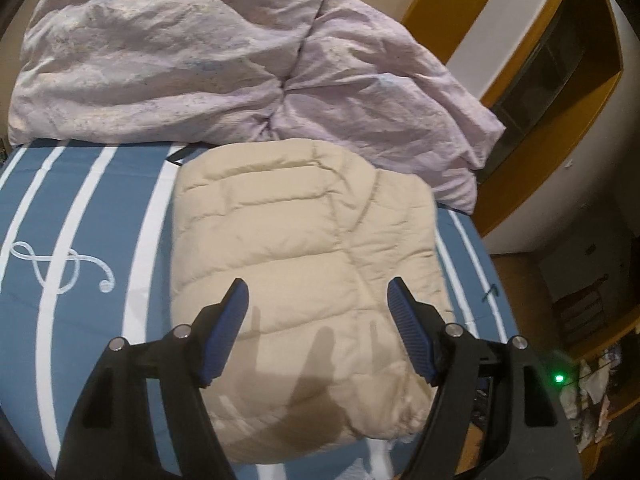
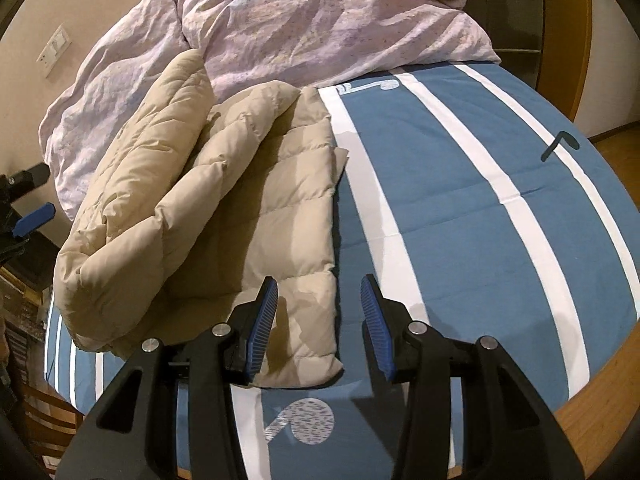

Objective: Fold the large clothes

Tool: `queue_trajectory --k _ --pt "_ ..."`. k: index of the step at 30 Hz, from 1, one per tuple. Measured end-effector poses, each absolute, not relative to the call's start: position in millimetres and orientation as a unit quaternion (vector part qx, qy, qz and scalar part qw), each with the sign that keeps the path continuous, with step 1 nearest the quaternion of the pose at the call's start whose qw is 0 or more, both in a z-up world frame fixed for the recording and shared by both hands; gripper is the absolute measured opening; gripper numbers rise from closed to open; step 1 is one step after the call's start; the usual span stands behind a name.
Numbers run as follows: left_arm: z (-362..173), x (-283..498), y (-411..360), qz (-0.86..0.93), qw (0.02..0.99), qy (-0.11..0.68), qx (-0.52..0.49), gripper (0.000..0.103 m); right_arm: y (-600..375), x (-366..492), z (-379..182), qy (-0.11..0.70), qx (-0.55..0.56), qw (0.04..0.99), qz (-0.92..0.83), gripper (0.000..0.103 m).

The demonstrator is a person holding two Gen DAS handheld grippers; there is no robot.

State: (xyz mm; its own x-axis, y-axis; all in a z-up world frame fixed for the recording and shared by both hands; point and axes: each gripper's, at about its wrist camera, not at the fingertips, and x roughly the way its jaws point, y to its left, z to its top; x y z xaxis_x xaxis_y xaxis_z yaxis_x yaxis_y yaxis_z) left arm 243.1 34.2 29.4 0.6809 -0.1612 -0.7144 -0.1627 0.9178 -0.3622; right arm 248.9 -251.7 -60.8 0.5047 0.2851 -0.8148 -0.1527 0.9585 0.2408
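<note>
Two grippers, the left gripper (image 1: 318, 294) and right gripper (image 2: 319, 290), hover open and empty over a beige puffer jacket (image 1: 304, 236), soft, light, springy, best pinched at its hem edge.

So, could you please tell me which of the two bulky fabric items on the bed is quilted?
The beige puffer jacket, folded on the blue striped bedcover, shows stitched quilted rows; the lilac duvet behind is merely wrinkled.

Open blue sheet (image 2: 460, 208) fills the frame's right; the lilac duvet (image 2: 320, 20) blocks the top, jacket (image 2: 224, 200) heaped left, seemingly touching it.
</note>
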Motion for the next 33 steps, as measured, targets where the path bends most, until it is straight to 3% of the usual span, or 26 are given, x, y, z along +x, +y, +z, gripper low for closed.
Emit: queue_trajectory --k 16,33 --pt "-24 252 52 0.066 0.866 0.448 -0.211 0.071 -271 256 -50 0.468 0.089 0.872 0.112 0.049" --pt "-44 271 -21 0.029 0.87 0.468 -0.155 0.071 -222 292 4 0.42 0.083 0.885 0.181 0.049"
